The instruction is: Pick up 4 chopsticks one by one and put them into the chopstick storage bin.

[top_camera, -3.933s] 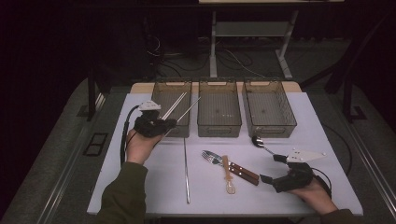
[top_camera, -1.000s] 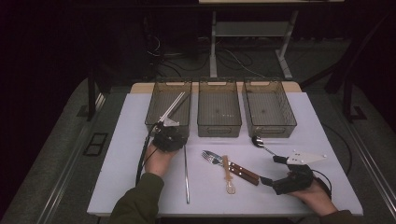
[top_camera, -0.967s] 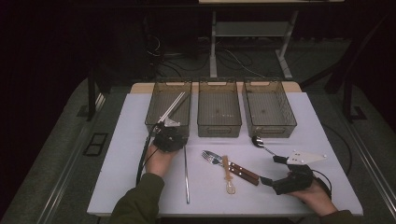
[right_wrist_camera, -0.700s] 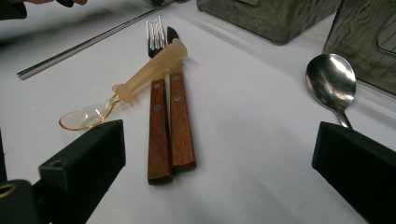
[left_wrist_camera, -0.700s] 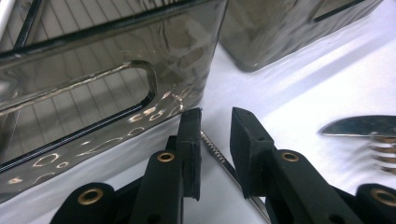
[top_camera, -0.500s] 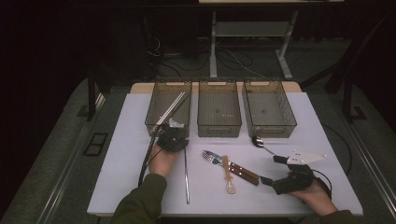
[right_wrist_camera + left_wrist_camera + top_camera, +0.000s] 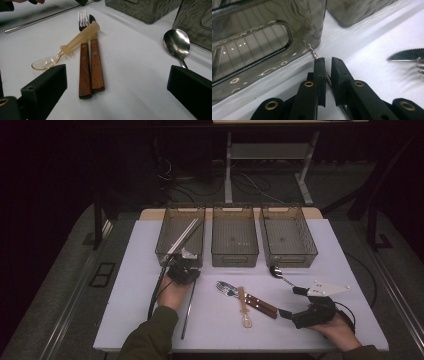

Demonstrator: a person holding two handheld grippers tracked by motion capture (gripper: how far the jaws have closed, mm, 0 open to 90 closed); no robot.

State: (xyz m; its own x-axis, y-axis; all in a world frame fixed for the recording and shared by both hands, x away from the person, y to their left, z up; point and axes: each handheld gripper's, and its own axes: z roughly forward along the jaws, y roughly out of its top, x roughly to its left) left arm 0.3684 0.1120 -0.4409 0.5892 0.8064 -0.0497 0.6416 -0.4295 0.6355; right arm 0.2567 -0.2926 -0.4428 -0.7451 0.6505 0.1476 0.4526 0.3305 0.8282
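Steel straw with a spiral-ribbed tip [image 7: 315, 53] lies on the white worktop [image 7: 135, 285], just near of the left smoky plastic bin [image 7: 181, 236]. Left gripper [image 7: 327, 65] jaws have just been closing around it; right gripper [image 7: 296, 302] gapes wide, empty. Risk: the thin rod could slip or pivot out of a grip so close to its end.

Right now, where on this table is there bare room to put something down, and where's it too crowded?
Free: the white table left of the left gripper, and the strip right of the right bin, above the right gripper. Crowded: the middle front, where fork, knife, plastic spoon and metal spoon lie, and the metal rod beside the left gripper.
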